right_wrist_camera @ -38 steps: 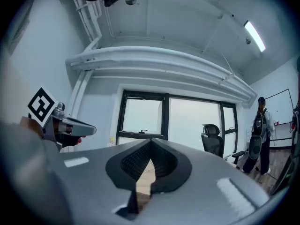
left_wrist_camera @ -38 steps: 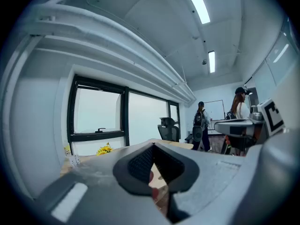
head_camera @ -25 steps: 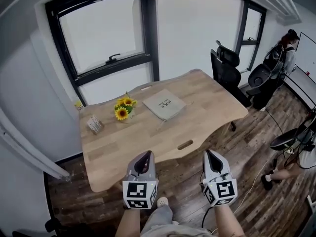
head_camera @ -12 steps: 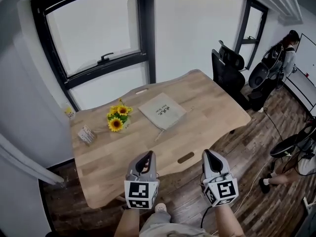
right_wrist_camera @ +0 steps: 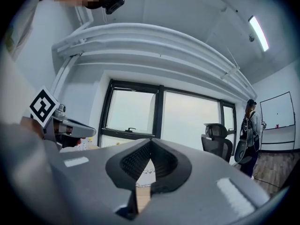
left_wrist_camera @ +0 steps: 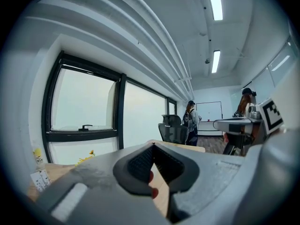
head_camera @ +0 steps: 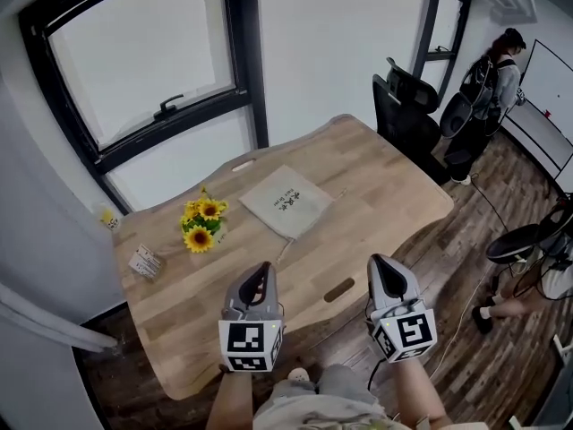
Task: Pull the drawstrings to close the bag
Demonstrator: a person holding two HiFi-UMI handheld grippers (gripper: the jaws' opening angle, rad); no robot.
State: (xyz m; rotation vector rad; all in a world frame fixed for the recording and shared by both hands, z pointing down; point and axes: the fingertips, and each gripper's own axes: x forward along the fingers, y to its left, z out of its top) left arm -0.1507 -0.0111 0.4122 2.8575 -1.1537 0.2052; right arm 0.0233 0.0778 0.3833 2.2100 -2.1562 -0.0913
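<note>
Beige bag (head_camera: 288,201) lies flat on wooden table (head_camera: 385,195); left hand-held gripper (head_camera: 264,271) and right hand-held gripper (head_camera: 380,267) are clenched, empty.

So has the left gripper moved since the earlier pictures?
Yes. Against the near edge of the table, the left gripper now reaches farther over the tabletop, toward the bag.

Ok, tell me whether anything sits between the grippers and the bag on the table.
Nothing visible does. The bag lies flat mid-table, with only bare table between it and the left gripper and right gripper by the near edge. The sunflowers stand to its left, off both paths.
</note>
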